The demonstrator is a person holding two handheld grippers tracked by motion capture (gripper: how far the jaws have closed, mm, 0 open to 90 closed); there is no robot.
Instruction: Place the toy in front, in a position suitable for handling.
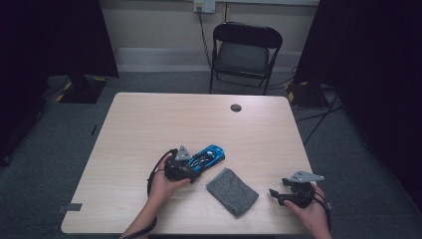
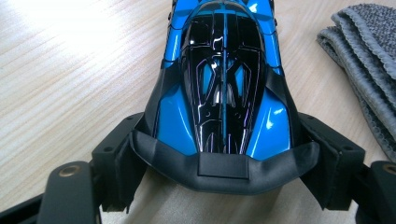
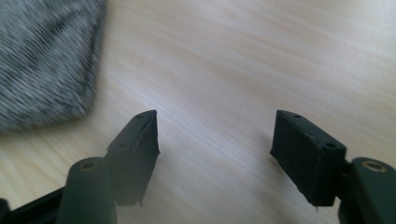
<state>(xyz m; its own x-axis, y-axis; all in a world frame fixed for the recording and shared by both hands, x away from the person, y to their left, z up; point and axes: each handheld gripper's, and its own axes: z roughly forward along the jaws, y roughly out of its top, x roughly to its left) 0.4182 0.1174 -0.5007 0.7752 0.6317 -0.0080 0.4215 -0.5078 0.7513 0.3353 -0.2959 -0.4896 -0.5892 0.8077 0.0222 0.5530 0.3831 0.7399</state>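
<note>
Left gripper (image 2: 219, 163) jaws clamp toy car (image 2: 224, 84); right gripper (image 3: 215, 140) agape.

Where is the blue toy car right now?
In the high view, the blue toy car sits mid-table, its rear between the left hand-held gripper jaws, beside the grey cloth.

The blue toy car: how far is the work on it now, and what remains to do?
Done: the left gripper has closed on the rear of the blue toy car, its pads against both flanks. In hand: the car sits on the table, steadied. Left: the right gripper is open over bare wood, and the folded grey cloth lies untouched between the hands; probably it is picked up next, perhaps to wipe the car.
</note>
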